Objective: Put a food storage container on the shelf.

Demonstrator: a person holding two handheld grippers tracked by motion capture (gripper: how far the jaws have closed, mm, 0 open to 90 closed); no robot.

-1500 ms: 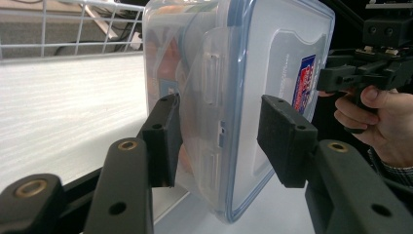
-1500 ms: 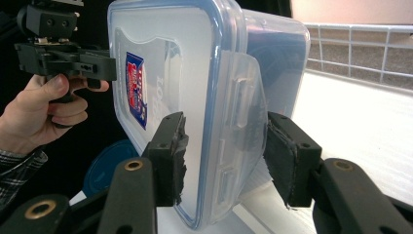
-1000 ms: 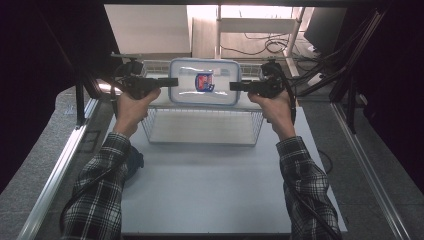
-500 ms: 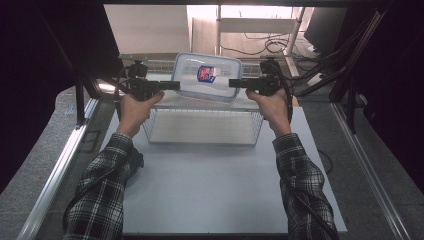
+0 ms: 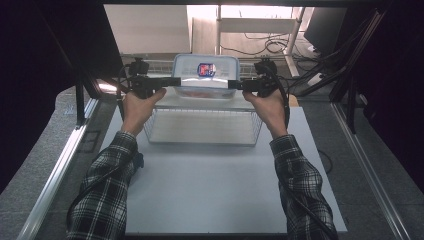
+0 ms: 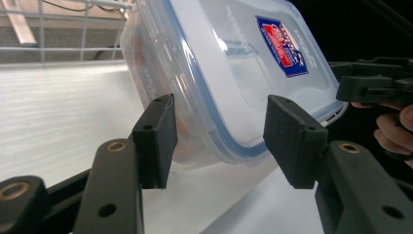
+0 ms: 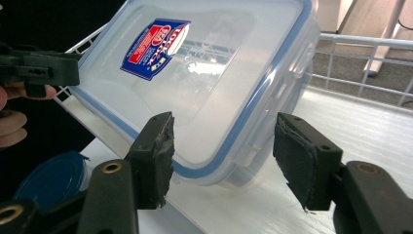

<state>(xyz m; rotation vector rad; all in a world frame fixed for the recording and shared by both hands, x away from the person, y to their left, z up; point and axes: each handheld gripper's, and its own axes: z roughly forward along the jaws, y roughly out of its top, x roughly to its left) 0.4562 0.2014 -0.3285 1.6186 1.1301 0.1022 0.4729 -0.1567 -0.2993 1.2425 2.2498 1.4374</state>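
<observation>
While held aloft between both tools, container: clear plastic rectangular food box with blue-sealed lid and red-and-blue label (image 5: 205,76), tilted with the lid facing the person, above the far part of the white wire basket (image 5: 202,126) on the white table top (image 5: 215,195).
Left gripper (image 5: 176,81): at the box's left short end in the high view; in the left gripper view, jaws standing wide, one pad on the lid side, the other on the body side, the box's end reaching in between; firm contact not certain.
Right gripper (image 5: 233,85): at the box's right short end; in the right gripper view, jaws likewise spread, straddling the lidded rim and a side latch; grip or mere bracing, cannot tell.
Left hand (image 5: 139,106): wrapped round the left tool, plaid sleeve behind.
Right hand (image 5: 268,107): wrapped round the right tool.
High view alone: basket's whole outline, both forearms, box's place above it.
Left gripper view alone: reddish contents (image 6: 141,53) through the box wall.
Right gripper view alone: round blue lid (image 7: 52,179) lying low beside the table edge.
</observation>
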